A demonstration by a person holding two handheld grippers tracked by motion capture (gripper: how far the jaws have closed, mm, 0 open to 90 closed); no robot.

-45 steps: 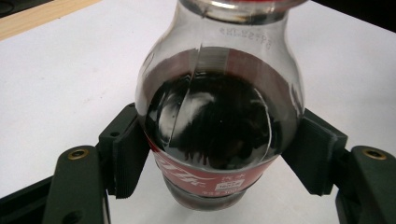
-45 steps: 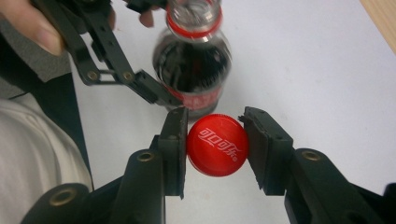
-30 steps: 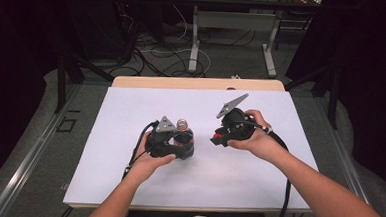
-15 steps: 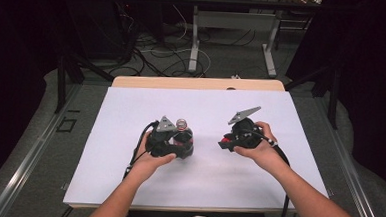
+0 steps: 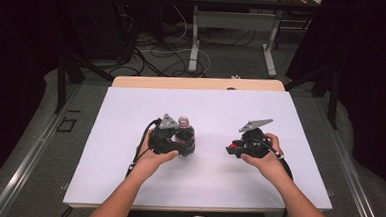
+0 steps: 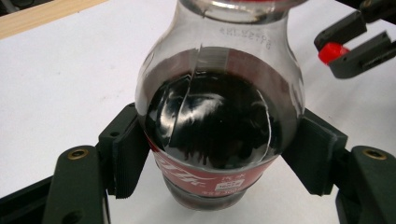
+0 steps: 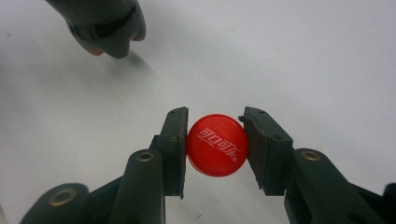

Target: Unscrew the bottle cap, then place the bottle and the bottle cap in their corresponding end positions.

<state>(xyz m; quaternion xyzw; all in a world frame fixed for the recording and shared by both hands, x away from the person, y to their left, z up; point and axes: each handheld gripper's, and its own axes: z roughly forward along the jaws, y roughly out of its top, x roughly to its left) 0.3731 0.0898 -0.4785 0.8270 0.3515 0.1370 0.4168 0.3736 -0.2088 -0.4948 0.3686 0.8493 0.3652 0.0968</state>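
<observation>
The left gripper (image 5: 172,140) clenches a clear plastic bottle of dark cola (image 6: 219,107) upright on the white bench (image 5: 104,134). The right gripper (image 7: 217,147) fingers pinch its red screw cap (image 7: 217,145) low over the bench; next, probably, set it down and release.

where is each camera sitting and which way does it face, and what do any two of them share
High view: fixed above the person's side, facing forward and down on the white table; both forearms, left gripper, right gripper.
Left gripper view: rides the left gripper, looking along its jaws clamping the cola bottle.
Right gripper view: rides the right gripper, looking down at the red cap in its jaws.
Shared: the gripper views both show bottle and cap.
</observation>
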